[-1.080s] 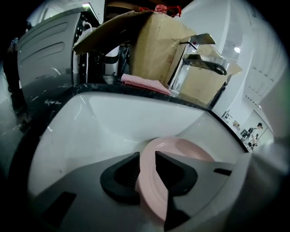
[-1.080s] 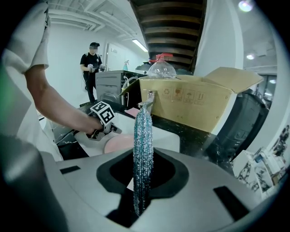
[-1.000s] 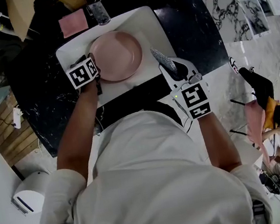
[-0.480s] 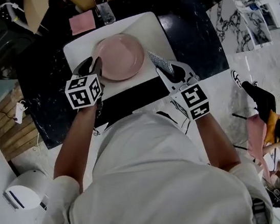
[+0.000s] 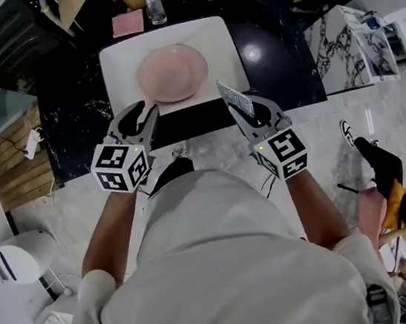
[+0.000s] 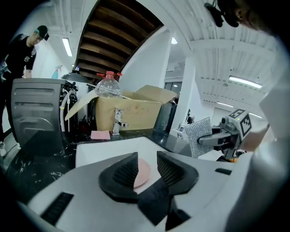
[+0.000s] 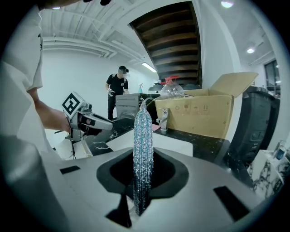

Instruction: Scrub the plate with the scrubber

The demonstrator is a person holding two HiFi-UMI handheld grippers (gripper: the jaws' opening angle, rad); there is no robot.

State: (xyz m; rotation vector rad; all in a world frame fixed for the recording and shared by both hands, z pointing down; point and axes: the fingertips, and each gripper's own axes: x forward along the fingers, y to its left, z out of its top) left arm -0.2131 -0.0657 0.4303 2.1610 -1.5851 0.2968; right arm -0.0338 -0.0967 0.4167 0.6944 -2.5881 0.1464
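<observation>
The pink plate (image 5: 172,72) lies flat in the white sink (image 5: 115,61). My left gripper (image 5: 150,115) hovers off the sink's near left edge, clear of the plate. Its jaws have just been opening and stand open with nothing between them; the plate (image 6: 143,171) shows through the gap in the left gripper view (image 6: 147,159). My right gripper (image 5: 247,111) is shut on the sparkly silver scrubber (image 5: 234,98), which sticks out over the sink's near right edge. In the right gripper view the scrubber (image 7: 143,140) stands upright between the pads (image 7: 143,174).
A chrome faucet (image 5: 154,8) and a pink cloth (image 5: 127,23) sit behind the sink on the black marble counter (image 5: 276,42). Beyond are a cardboard box (image 6: 131,113) with a plastic bottle (image 6: 108,87), a dark machine (image 6: 36,108), and a person (image 7: 118,90) standing.
My left gripper left the plate's left rim and drew back and up toward me, jaws wider. The right gripper with the scrubber also pulled back a little. The plate stays in the sink.
</observation>
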